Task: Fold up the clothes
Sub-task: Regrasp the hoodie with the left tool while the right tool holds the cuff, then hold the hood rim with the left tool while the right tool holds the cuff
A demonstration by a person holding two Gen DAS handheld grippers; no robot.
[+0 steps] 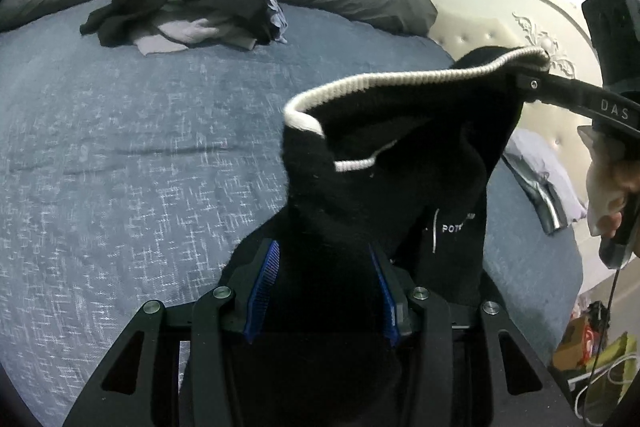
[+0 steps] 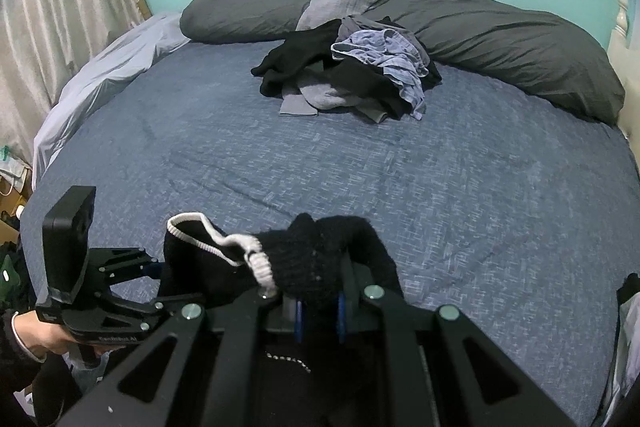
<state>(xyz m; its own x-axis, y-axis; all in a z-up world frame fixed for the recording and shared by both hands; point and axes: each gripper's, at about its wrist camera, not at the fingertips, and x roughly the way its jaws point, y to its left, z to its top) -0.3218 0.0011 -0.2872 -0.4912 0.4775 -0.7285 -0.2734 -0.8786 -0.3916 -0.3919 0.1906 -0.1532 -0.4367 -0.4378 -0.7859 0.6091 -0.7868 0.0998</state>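
Observation:
A black knit sweater (image 1: 380,167) with a white ribbed edge (image 1: 400,83) hangs in the air over the bed, stretched between both grippers. In the left wrist view, my left gripper (image 1: 323,246) is shut on a thick bunch of it that fills the gap between the blue pads (image 1: 264,279). At the upper right, my right gripper (image 1: 532,79) pinches the white edge. In the right wrist view the right gripper (image 2: 320,291) is shut on the sweater (image 2: 304,259), its pads close together. The left gripper (image 2: 158,269) grips the cloth at the left.
A loose pile of black, grey and blue clothes (image 2: 352,75) lies at the far side of the blue bed cover (image 2: 400,167), against dark grey pillows (image 2: 500,43). A cream headboard (image 1: 480,27) is on the right, a curtain (image 2: 60,7) on the left, and floor clutter (image 1: 592,339).

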